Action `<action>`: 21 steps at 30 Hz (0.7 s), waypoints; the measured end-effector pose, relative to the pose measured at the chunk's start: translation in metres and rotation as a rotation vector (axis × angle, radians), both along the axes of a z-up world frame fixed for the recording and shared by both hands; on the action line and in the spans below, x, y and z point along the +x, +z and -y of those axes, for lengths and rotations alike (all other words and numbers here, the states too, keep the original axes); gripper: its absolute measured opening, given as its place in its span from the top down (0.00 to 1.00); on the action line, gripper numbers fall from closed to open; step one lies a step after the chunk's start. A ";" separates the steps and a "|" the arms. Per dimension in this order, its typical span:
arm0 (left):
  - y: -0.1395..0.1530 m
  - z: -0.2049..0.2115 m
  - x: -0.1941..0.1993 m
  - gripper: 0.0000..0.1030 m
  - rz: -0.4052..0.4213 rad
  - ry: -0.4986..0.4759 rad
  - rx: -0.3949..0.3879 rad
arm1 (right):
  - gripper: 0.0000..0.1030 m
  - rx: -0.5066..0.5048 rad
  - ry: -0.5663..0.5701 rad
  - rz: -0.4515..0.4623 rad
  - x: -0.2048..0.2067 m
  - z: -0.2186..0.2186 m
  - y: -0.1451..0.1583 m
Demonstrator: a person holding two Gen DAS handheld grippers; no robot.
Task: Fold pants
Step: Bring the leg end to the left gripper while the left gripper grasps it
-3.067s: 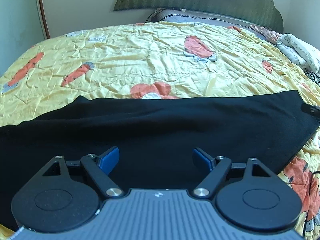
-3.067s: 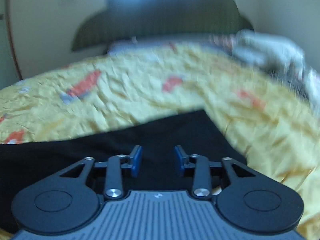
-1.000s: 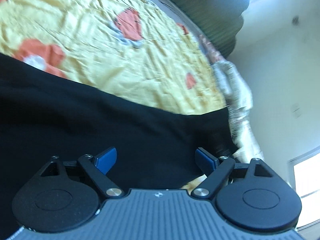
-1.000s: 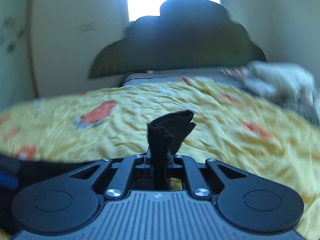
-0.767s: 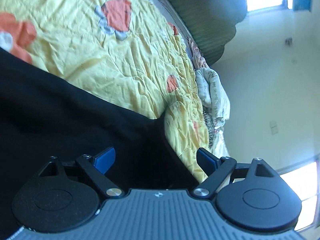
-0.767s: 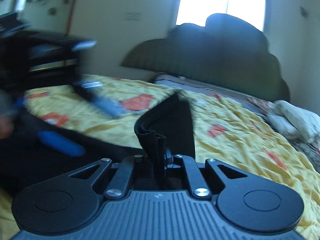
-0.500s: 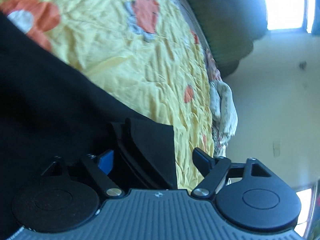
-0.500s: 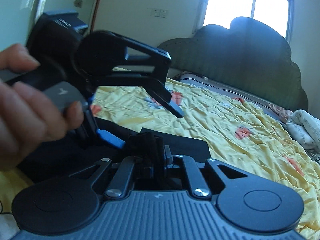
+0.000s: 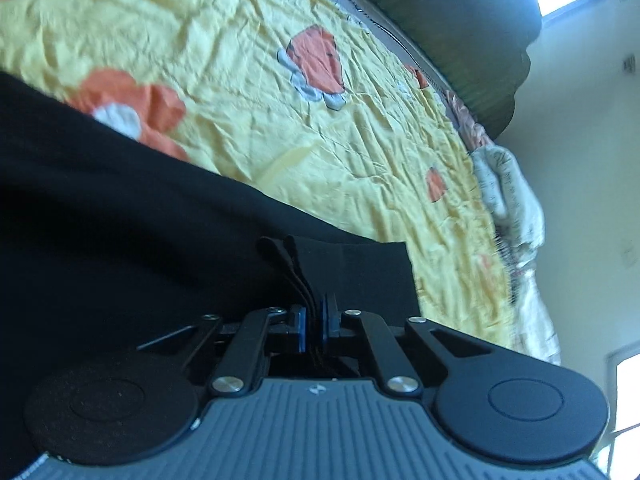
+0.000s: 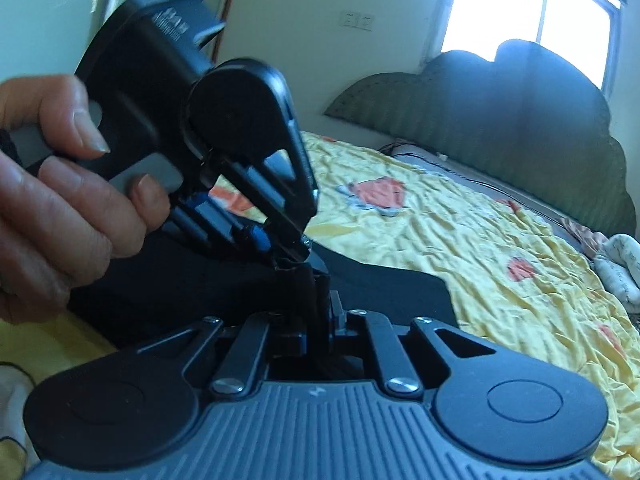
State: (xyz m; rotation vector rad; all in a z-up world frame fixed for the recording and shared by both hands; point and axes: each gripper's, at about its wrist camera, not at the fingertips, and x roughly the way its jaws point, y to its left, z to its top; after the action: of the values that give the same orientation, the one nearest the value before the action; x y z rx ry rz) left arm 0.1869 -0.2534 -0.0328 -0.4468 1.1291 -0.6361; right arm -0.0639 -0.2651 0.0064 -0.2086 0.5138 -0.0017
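Note:
The black pants lie across a yellow bedspread. My left gripper is shut on a bunched edge of the pants, blue pads pressed on the layers. In the right wrist view my right gripper is shut on the same bunched edge of the pants, and the left gripper, held by a hand, pinches that edge just above it. The folded-over end of the pants lies flat beyond.
A dark green headboard stands at the far side of the bed. A white bundled cloth lies at the bed's right end. A bright window is behind the headboard. The bed's near edge is at the lower left.
My left gripper has shut on the bunched pants edge that my right gripper carried over. Both grippers now hold it close together.

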 end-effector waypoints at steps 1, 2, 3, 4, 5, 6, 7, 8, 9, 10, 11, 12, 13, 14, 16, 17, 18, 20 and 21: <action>0.002 -0.002 -0.002 0.94 0.023 -0.003 0.024 | 0.92 -0.005 0.007 -0.001 0.000 -0.003 -0.002; 0.004 -0.003 -0.005 0.94 0.048 -0.008 0.049 | 0.92 -0.005 0.014 -0.005 0.001 -0.006 -0.004; 0.007 -0.003 -0.007 0.94 0.079 -0.018 0.078 | 0.92 -0.005 0.019 -0.009 0.001 -0.008 -0.005; 0.009 -0.001 -0.010 0.94 0.114 -0.029 0.112 | 0.92 -0.008 0.023 -0.010 0.000 -0.013 -0.005; 0.011 -0.001 -0.014 0.94 0.144 -0.034 0.141 | 0.92 -0.012 0.027 -0.011 0.001 -0.015 -0.007; 0.014 0.000 -0.017 0.94 0.178 -0.041 0.170 | 0.92 -0.015 0.031 -0.012 0.002 -0.018 -0.008; 0.017 0.002 -0.020 0.94 0.213 -0.052 0.196 | 0.92 -0.018 0.036 -0.012 0.002 -0.020 -0.009; 0.019 0.004 -0.023 0.94 0.240 -0.060 0.219 | 0.92 -0.022 0.039 -0.010 0.002 -0.022 -0.009; 0.021 0.005 -0.026 0.94 0.265 -0.065 0.242 | 0.92 -0.030 0.042 -0.007 0.003 -0.023 -0.009; 0.022 0.005 -0.029 0.94 0.283 -0.067 0.259 | 0.92 -0.039 0.045 -0.005 0.003 -0.027 -0.009; 0.022 0.005 -0.030 0.94 0.292 -0.069 0.269 | 0.92 -0.050 0.046 -0.005 0.003 -0.029 -0.009; 0.022 0.004 -0.031 0.94 0.302 -0.072 0.284 | 0.92 -0.061 0.042 -0.009 0.005 -0.030 -0.009; 0.023 0.005 -0.032 0.94 0.310 -0.073 0.296 | 0.92 -0.072 0.040 -0.011 0.005 -0.033 -0.010; 0.023 0.004 -0.033 0.94 0.320 -0.076 0.310 | 0.92 -0.074 0.043 -0.010 0.005 -0.035 -0.009; 0.024 0.003 -0.034 0.94 0.337 -0.086 0.331 | 0.92 -0.061 0.048 -0.006 0.005 -0.038 -0.009; 0.024 0.003 -0.034 0.94 0.342 -0.091 0.341 | 0.92 -0.051 0.049 -0.005 0.006 -0.037 -0.009; 0.025 0.002 -0.034 0.94 0.343 -0.094 0.347 | 0.92 -0.034 0.050 -0.005 0.007 -0.035 -0.009; 0.025 0.000 -0.034 0.94 0.345 -0.100 0.353 | 0.92 0.015 0.050 -0.007 0.008 -0.030 -0.008; 0.024 -0.001 -0.034 0.94 0.346 -0.101 0.357 | 0.92 0.042 0.050 -0.008 0.009 -0.026 -0.007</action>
State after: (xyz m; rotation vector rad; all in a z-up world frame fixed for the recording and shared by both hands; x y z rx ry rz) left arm 0.1530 -0.2524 -0.0083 0.0280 0.9112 -0.5586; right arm -0.0554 -0.2393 -0.0010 -0.1799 0.5163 0.0584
